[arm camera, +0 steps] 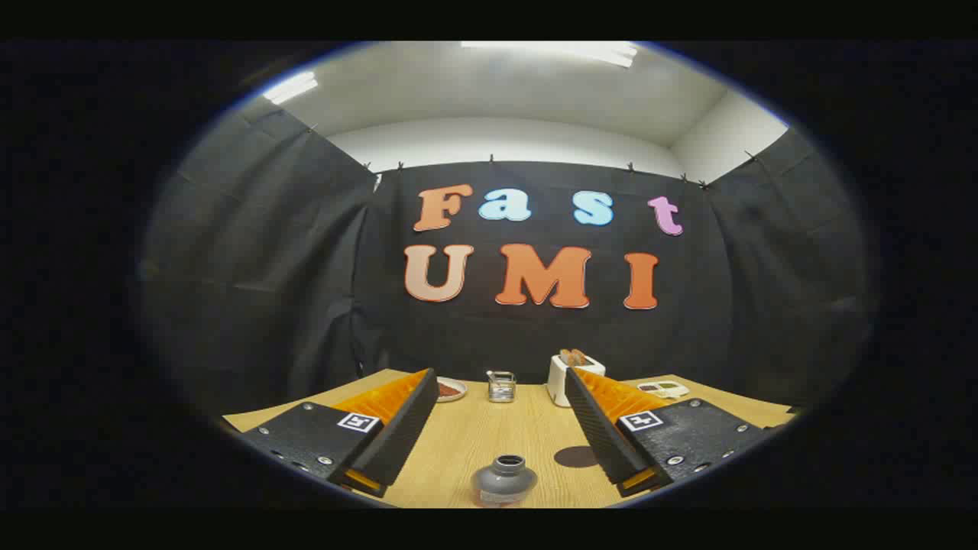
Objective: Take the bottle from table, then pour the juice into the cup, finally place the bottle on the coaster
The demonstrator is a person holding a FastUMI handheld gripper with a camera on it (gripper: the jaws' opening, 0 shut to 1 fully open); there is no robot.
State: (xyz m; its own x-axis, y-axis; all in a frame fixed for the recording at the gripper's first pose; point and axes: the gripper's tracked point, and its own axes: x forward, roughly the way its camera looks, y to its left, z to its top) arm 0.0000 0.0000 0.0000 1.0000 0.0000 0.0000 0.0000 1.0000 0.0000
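Observation:
A small grey bottle (504, 480) with an open mouth stands upright on the wooden table (489, 435). It is low between my two fingers, near their roots, and neither finger touches it. My gripper (500, 374) is open wide. A dark round coaster (574, 457) lies flat on the table just right of the bottle, partly hidden by the right finger (600, 428). Beyond the fingertips, a clear glass cup (501, 386) stands at the far middle of the table.
A white toaster (561, 380) with bread in it stands right of the cup, behind the right fingertip. A small plate (451, 390) with something dark on it lies left of the cup. A little white tray (663, 389) lies at the far right. Black cloth walls close the booth.

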